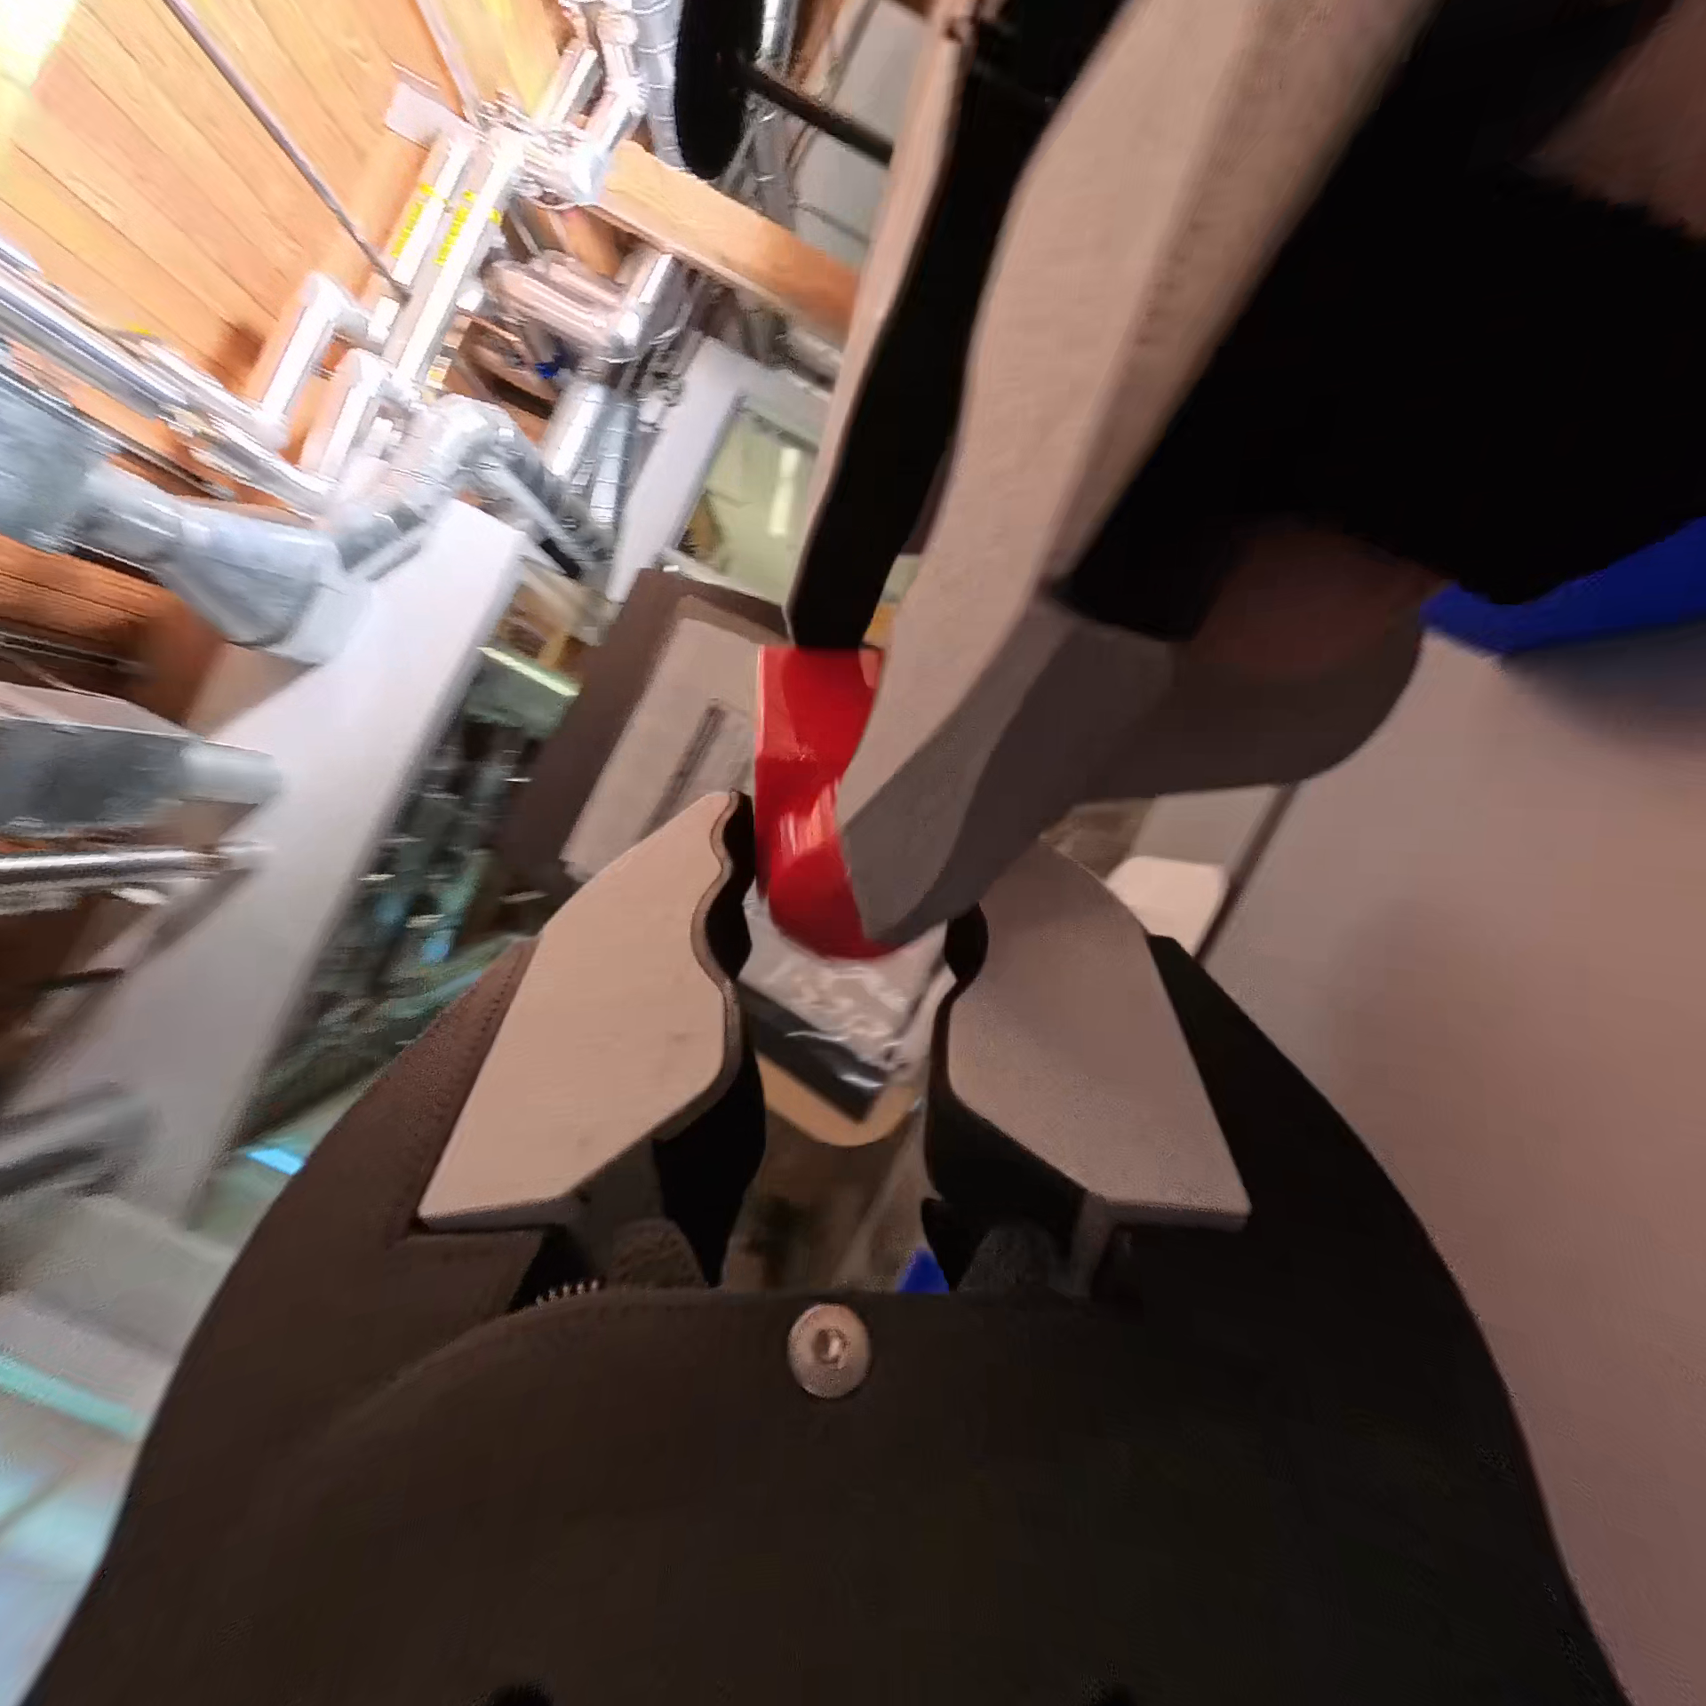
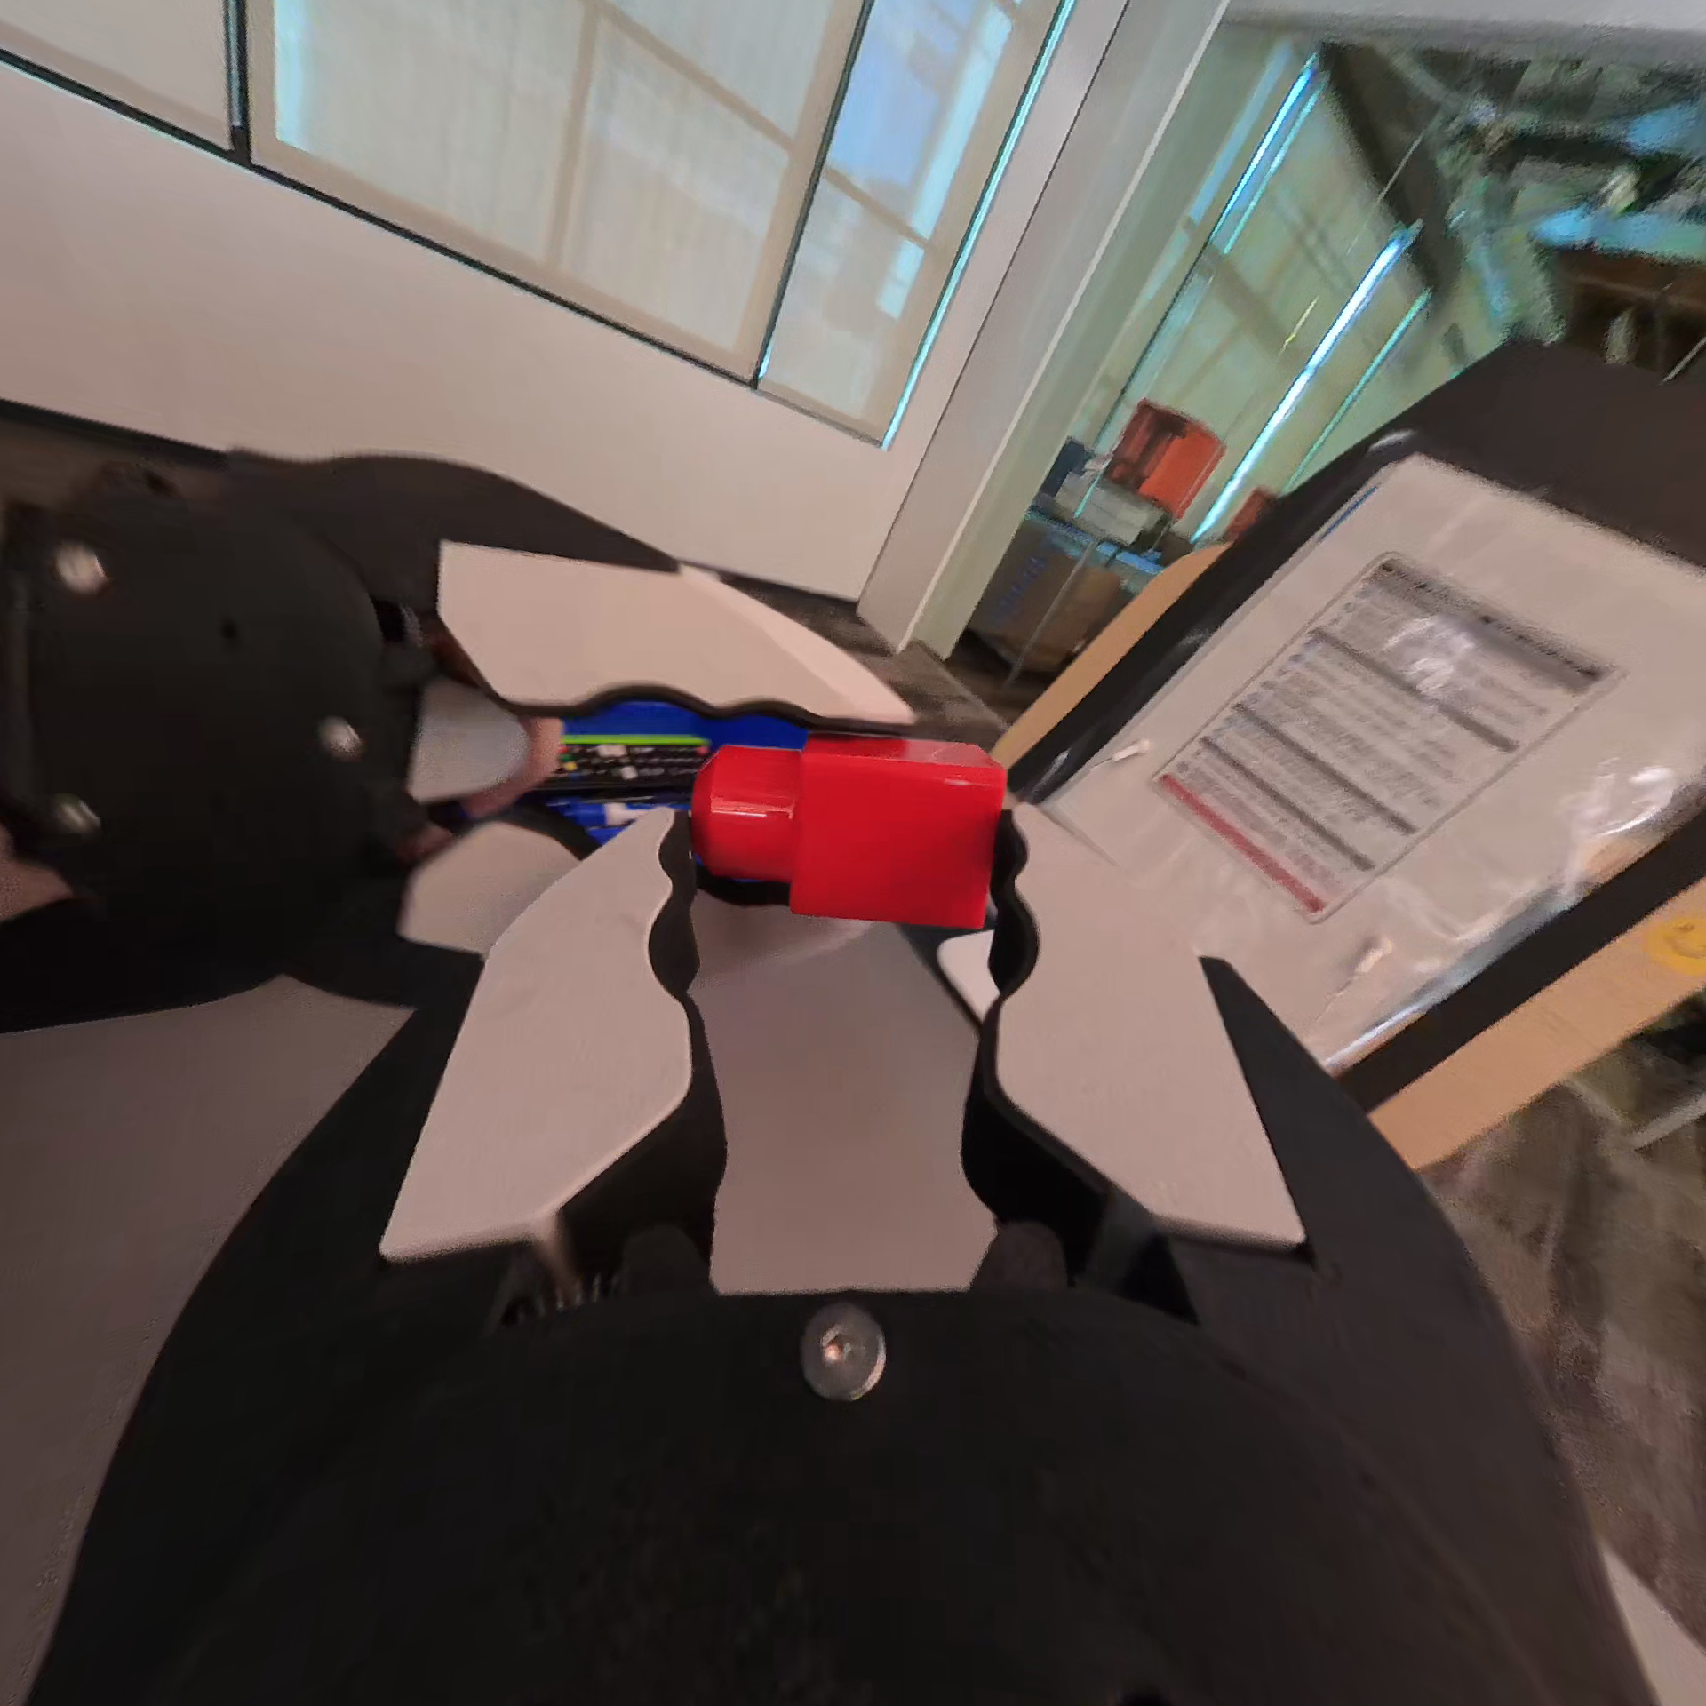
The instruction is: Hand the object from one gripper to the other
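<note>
Red block (image 2: 886, 831); hand-held gripper (image 2: 835, 868) grey fingers (blk body).

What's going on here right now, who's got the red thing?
It's mid-handover. The right tool is clamped on the red block, held up in the air. The left tool faces it with its fingers spread around the block's narrower end, one fingertip at or against it. The left tool doesn't appear to have closed yet.
</note>
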